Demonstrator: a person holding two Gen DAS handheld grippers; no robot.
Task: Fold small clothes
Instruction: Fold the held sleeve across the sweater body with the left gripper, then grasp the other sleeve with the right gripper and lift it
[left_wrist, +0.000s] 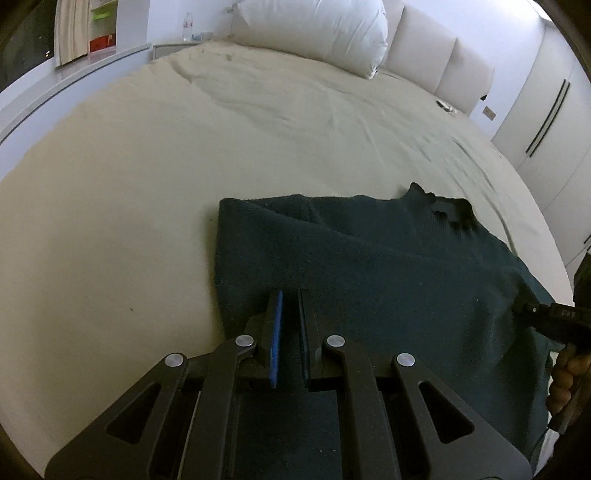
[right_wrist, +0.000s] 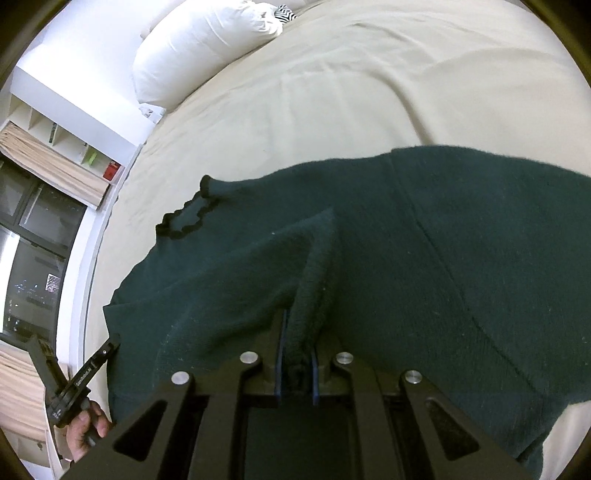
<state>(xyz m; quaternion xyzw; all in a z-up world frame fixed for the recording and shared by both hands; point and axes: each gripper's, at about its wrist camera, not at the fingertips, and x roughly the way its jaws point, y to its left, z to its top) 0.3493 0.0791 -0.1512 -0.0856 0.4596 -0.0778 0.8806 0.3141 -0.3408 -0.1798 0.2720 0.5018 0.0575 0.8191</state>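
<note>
A dark green knitted sweater (left_wrist: 369, 266) lies on the beige bed sheet (left_wrist: 147, 184), with one side folded over and its frilled collar (left_wrist: 447, 206) at the far edge. My left gripper (left_wrist: 290, 295) hovers over the sweater's near left part, its blue-padded jaws a narrow gap apart with nothing between them. My right gripper (right_wrist: 297, 328) is shut on a pinched ridge of the sweater (right_wrist: 461, 240) and lifts it slightly. The collar shows in the right wrist view (right_wrist: 188, 218) to the left. The right gripper also shows at the left wrist view's right edge (left_wrist: 524, 306).
A white pillow (left_wrist: 314, 29) leans on a padded headboard (left_wrist: 436, 55) at the far end of the bed. A water bottle (left_wrist: 187, 26) stands on a nightstand. A window ledge runs along the left. Wardrobe doors (left_wrist: 546, 110) are at the right.
</note>
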